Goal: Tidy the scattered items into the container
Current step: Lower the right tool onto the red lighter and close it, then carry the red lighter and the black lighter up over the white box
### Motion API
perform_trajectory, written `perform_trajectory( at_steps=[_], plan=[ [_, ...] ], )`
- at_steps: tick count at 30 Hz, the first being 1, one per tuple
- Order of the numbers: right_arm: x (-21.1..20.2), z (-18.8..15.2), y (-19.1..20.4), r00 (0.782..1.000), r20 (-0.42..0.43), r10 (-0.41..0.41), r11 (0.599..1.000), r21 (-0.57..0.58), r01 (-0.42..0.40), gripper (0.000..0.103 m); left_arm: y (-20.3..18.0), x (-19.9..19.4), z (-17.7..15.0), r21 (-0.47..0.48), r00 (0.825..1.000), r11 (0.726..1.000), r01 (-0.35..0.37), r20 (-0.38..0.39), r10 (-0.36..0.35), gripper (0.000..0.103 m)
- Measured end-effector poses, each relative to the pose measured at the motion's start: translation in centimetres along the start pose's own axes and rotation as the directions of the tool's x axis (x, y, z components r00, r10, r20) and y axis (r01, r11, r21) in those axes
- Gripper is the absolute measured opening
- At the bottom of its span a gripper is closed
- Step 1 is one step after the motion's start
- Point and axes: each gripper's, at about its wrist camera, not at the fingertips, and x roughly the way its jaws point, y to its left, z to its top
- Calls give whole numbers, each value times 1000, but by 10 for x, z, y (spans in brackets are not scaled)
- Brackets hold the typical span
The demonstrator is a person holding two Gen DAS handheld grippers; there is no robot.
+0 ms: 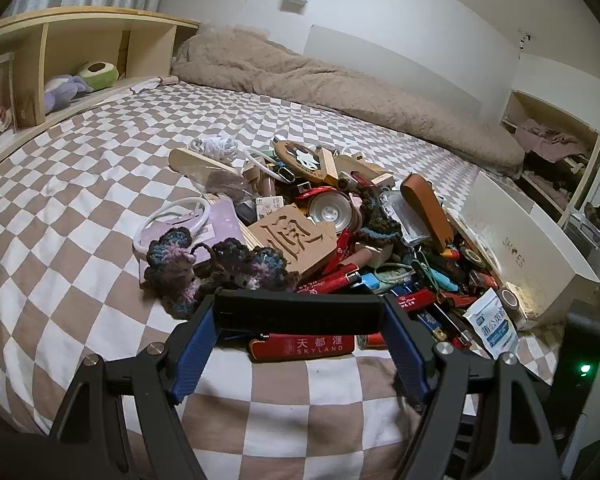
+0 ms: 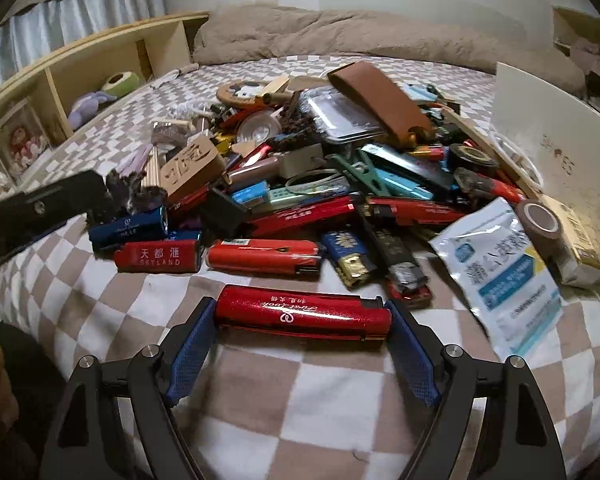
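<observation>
The right gripper clasped a glittery red plastic lighter lengthwise, a blue pad on each end, just above the checked bedsheet near the heap of clutter. It looked light, rigid and slick, so an end-to-end hold could slip; gripping across its flat sides seemed safer. The left gripper pinched a matte black oblong block. The white cardboard box stood well right.
</observation>
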Motion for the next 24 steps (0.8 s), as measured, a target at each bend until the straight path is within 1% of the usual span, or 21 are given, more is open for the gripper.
perform_trajectory(
  at_steps=[8, 14, 17, 24],
  plan=[
    [-34, 8, -21, 998, 69, -3, 999, 36, 0, 84, -13, -9, 4, 29, 1000, 1000, 7, 13, -8, 79],
    [-57, 18, -30, 991, 135, 1, 999, 35, -6, 84, -31, -18, 9, 48, 999, 998, 39, 21, -40, 79],
    [-76, 23, -36, 982, 191, 6, 1000, 27, -12, 84, -41, -25, 13, 61, 998, 997, 50, 39, -52, 79],
    [-109, 36, -47, 959, 284, -17, 1000, 15, 13, 84, -64, -41, 26, 99, 995, 994, 53, 84, -61, 79]
  ],
)
